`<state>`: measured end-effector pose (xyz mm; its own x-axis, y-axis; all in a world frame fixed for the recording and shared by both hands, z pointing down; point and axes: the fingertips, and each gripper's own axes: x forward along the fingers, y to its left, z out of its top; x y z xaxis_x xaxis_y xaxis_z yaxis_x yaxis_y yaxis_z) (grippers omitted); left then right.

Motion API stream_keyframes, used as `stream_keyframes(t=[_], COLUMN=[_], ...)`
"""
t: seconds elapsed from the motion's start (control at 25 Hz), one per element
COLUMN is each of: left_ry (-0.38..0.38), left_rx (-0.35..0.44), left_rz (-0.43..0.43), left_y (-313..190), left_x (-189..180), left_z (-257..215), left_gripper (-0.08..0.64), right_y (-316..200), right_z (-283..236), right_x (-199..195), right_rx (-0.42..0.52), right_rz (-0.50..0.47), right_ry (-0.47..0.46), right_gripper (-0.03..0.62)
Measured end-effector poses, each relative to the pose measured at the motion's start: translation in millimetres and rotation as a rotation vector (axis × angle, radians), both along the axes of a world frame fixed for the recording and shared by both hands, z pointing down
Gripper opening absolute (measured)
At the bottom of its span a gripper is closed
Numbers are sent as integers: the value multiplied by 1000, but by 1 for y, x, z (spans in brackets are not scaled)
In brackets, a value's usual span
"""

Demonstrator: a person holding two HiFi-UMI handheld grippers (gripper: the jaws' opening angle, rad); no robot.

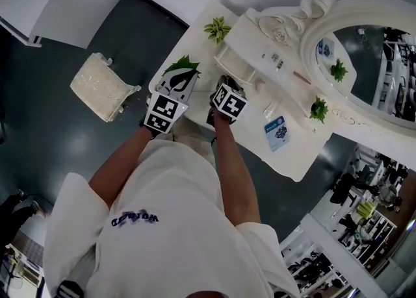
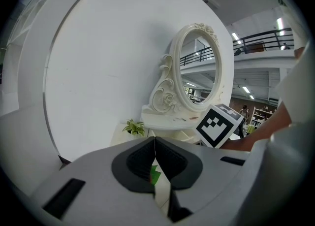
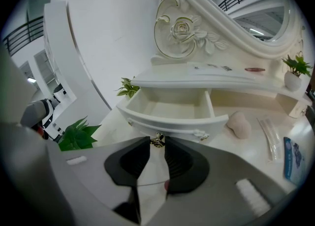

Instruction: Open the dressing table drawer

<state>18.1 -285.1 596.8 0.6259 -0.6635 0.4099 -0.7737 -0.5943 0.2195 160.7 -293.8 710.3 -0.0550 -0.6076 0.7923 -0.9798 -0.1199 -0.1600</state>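
Observation:
The white dressing table [image 1: 296, 154] has its small drawer [image 3: 170, 107] pulled out and showing an empty inside. In the head view the drawer [image 1: 232, 64] sits below the mirror shelf. My right gripper [image 3: 157, 144] is shut on the drawer's little metal knob [image 3: 157, 140], which sits between the jaw tips at the middle of the drawer front. From above, that gripper [image 1: 225, 87] is at the drawer's near side. My left gripper [image 2: 154, 139] is shut and holds nothing; it hovers beside the right one [image 1: 175, 87] over the table's left end.
An oval ornate mirror [image 1: 367, 56] stands at the back. Small potted plants [image 1: 218, 28] [image 1: 318, 108] and a leafy plant [image 1: 183, 65] sit on the table, with a blue packet [image 1: 277, 131] and a pink sponge [image 3: 239, 124]. A cream cushion stool [image 1: 101, 87] is on the floor at left.

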Motion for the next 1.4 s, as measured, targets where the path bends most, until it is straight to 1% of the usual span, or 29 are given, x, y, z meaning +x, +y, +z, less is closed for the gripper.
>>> stream_keyframes(t=[0.88,1.04,1.08,1.16,1.2,1.4], left_ry=[-6,-5,-6,-10,-11,-19], left_rx=[-3,0,1,6,8,20], left_rz=[24,31,33,35,35,46], left_y=[9,12,13,13,13,21], left_x=[5,5,5,4,3,-1], left_z=[4,3,2,0,-1,-11], left_gripper=[11,11,11,11,11,11], right_y=[7,7,7,6,6,27], right_z=[0,4,5,2,-3,-35], right_x=[-5,-7,-7,-8,-8,-9], right_rx=[0,22,29,44,55,137], right_rz=[5,-19,-22,-22,-28,-91], right_ry=[-17,-8,-11,-19,-22,-8], right_gripper=[104,110,117,195,204,202])
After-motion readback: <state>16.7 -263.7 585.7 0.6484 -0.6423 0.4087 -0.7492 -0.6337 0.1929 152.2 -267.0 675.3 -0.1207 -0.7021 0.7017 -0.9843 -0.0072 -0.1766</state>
